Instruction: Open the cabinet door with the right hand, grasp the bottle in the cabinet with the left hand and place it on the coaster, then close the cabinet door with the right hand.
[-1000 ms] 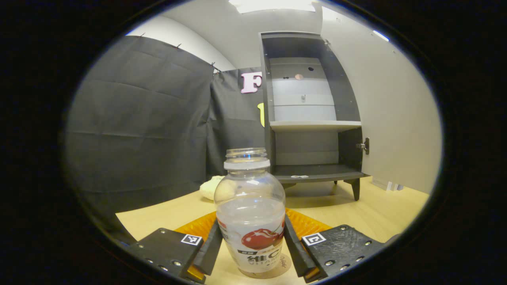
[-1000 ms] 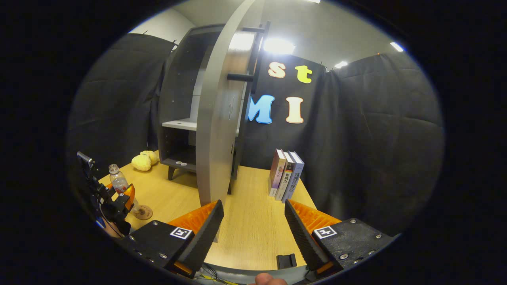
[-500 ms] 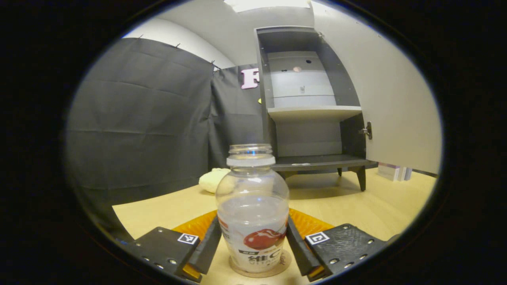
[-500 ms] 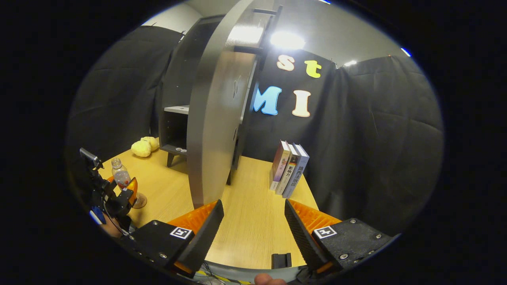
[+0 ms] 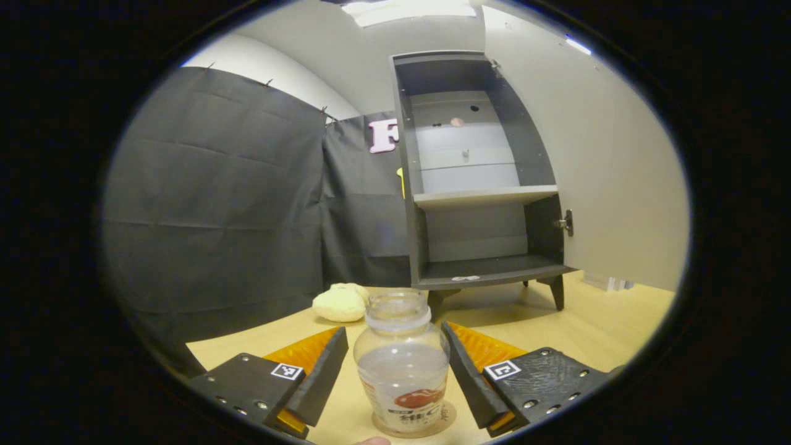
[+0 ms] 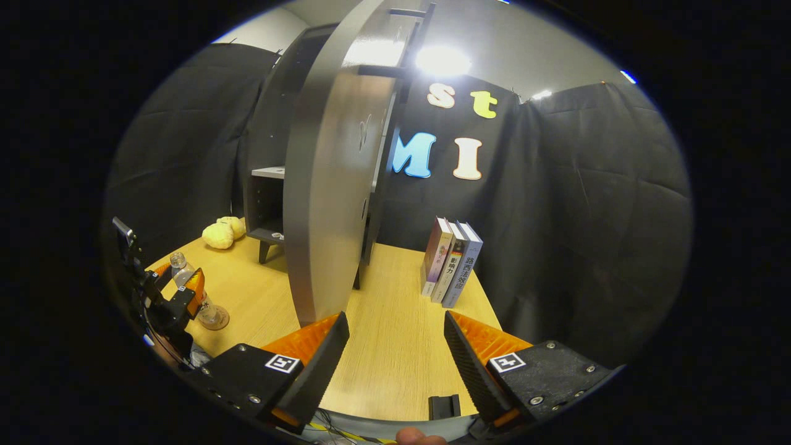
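Left gripper view: left gripper [image 5: 395,377] spread at bottom centre, fingers clear of the bottle [image 5: 403,364] standing upright on the coaster [image 5: 447,418]; open cabinet [image 5: 479,179] upper centre.

Right gripper view: right gripper [image 6: 395,364] spread, empty, bottom centre; cabinet door [image 6: 330,179] ajar just above; bottle lower left.

Both grippers spread wide — left gripper [image 5: 394,371], right gripper [image 6: 395,364] — holding nothing.
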A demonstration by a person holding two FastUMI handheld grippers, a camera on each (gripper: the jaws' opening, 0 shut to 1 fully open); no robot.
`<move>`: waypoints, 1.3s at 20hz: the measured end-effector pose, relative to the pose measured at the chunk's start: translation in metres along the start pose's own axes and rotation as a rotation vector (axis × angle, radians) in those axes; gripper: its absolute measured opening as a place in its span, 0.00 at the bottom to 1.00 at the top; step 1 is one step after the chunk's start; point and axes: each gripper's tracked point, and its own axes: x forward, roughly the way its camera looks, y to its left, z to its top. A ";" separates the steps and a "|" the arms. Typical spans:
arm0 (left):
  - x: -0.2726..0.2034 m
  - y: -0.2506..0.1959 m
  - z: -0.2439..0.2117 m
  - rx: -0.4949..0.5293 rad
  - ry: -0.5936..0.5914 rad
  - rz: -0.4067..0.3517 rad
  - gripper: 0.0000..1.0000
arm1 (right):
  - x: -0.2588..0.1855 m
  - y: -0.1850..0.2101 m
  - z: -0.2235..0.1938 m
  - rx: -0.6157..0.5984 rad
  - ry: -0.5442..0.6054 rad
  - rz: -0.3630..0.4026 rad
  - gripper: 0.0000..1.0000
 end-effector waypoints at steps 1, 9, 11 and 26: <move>0.000 0.000 0.013 0.004 -0.015 -0.010 0.90 | 0.000 -0.002 0.001 0.000 -0.006 -0.010 0.96; 0.002 -0.008 0.122 -0.041 -0.054 -0.078 0.92 | -0.014 -0.040 0.030 0.135 -0.072 -0.082 0.96; 0.004 -0.006 0.146 -0.022 -0.016 -0.077 0.89 | -0.019 -0.051 0.045 0.179 -0.110 -0.097 0.96; -0.028 -0.015 0.281 -0.035 0.038 -0.184 0.89 | -0.025 -0.075 0.179 0.469 -0.363 -0.043 0.93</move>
